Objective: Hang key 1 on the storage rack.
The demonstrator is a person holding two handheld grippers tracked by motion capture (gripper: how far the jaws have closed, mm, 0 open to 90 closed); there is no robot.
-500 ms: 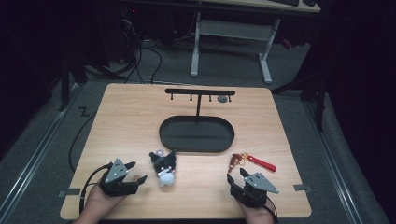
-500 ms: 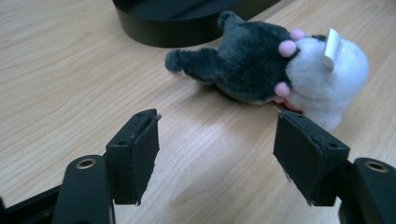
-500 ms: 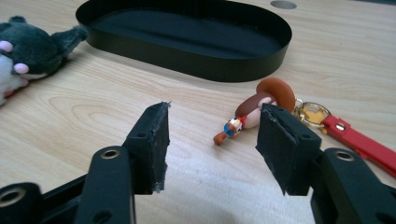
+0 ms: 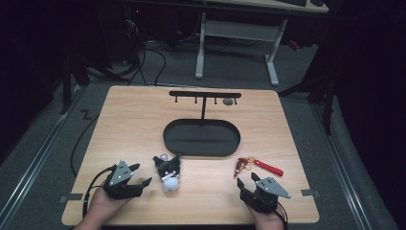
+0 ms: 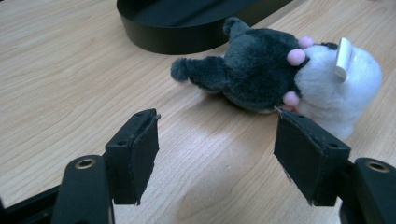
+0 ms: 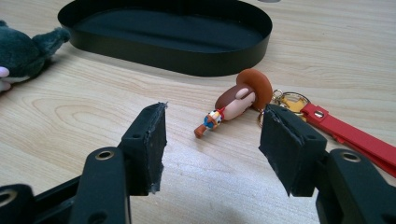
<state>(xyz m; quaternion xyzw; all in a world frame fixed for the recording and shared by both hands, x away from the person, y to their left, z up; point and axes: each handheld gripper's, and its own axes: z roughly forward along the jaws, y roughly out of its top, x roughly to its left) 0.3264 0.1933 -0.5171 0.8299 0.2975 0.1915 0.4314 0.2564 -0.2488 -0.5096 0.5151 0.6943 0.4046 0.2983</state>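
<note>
Fluffy cloth plush toy [image 5: 275, 74] lies on smooth pale wood-grain table [image 5: 70, 70] (beside matt black tray [image 5: 187, 23]).

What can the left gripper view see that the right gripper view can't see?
The left gripper view alone shows the plush toy's white body with its pink dots, just beyond the open left gripper. The right gripper view alone shows the little cowboy figure keychain and its red strap, ahead of the open right gripper. Both show the black oval tray, the wooden table and the toy's dark grey head.
</note>
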